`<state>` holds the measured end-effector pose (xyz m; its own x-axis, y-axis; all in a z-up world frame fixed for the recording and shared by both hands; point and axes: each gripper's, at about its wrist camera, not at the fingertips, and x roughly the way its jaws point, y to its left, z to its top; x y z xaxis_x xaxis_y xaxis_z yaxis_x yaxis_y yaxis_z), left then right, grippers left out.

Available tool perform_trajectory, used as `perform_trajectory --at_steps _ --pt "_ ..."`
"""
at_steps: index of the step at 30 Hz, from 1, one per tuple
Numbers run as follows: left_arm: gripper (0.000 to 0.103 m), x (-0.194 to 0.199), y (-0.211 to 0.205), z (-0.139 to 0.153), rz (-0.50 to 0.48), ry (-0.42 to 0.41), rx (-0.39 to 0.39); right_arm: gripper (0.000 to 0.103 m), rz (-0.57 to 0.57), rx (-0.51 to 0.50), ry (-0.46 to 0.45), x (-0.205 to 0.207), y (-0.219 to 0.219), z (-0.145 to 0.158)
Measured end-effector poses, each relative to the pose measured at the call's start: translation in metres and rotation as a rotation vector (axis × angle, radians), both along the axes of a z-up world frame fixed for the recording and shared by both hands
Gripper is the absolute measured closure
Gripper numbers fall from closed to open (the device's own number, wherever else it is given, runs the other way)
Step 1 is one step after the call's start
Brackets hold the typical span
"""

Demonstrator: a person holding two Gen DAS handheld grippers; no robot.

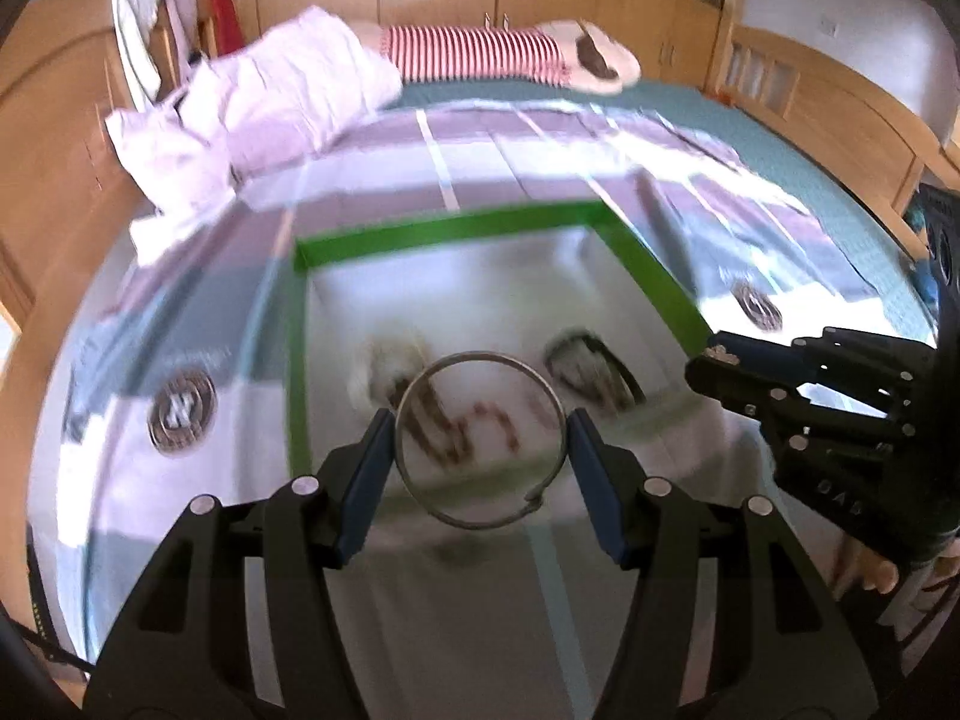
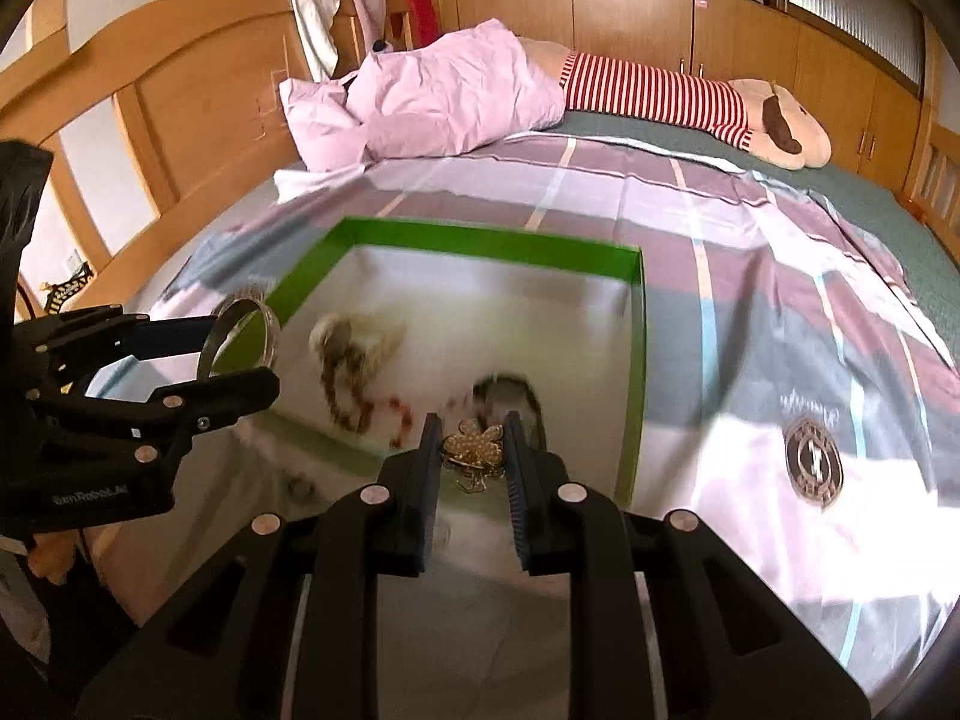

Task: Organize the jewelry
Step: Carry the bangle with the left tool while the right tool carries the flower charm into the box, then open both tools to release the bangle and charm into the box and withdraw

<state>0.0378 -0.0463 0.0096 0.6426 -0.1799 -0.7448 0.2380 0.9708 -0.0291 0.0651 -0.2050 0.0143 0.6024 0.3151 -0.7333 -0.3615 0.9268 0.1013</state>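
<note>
Bed point(image 2: 750, 312) with a plaid purple-grey sheet, wooden headboard along its left edge, wooden cabinets along the far wall. At the bed's far edge: one pink pillow point(image 2: 444, 102) and one striped plush toy point(image 2: 690, 99). One green-walled box point(image 2: 486, 243) sits on the sheet toward the bed's near edge, blurred jewelry pieces point(image 2: 360, 366) inside, count unclear.

Both grippers raised over the box's near side, pointing steeply down, side by side. Left gripper point(image 1: 480, 450): fingers point(image 1: 369, 468) clamped on one thin metal bangle point(image 1: 480, 438), pressing its left and right sides, ring held above the box. Right gripper point(image 2: 471, 450): fingers point(image 2: 423, 480) clenched on one gold pearl-studded flower brooch point(image 2: 474, 444), lifted just over the box's near wall.
</note>
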Motion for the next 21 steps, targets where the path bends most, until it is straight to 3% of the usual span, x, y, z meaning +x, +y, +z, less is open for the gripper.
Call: perform_trajectory --at_steps 7,13,18,20,21 --pt "0.045 0.044 0.008 -0.026 0.057 0.05 0.0 0.082 -0.066 -0.003 0.074 0.032 -0.002 -0.036" --pt "0.044 0.057 0.011 -0.038 0.069 0.081 -0.001 0.082 -0.084 0.005 0.094 0.038 -0.009 -0.046" --pt "0.042 0.062 0.015 -0.044 0.081 0.109 -0.03 0.066 -0.077 0.031 0.077 0.034 -0.012 -0.04" --pt "0.03 0.059 0.017 -0.04 0.083 0.1 -0.047 0.062 -0.07 0.047 0.061 0.027 -0.015 -0.032" --pt "0.03 0.056 0.017 -0.037 0.085 0.092 -0.053 0.062 -0.065 0.056 0.06 0.024 -0.016 -0.029"
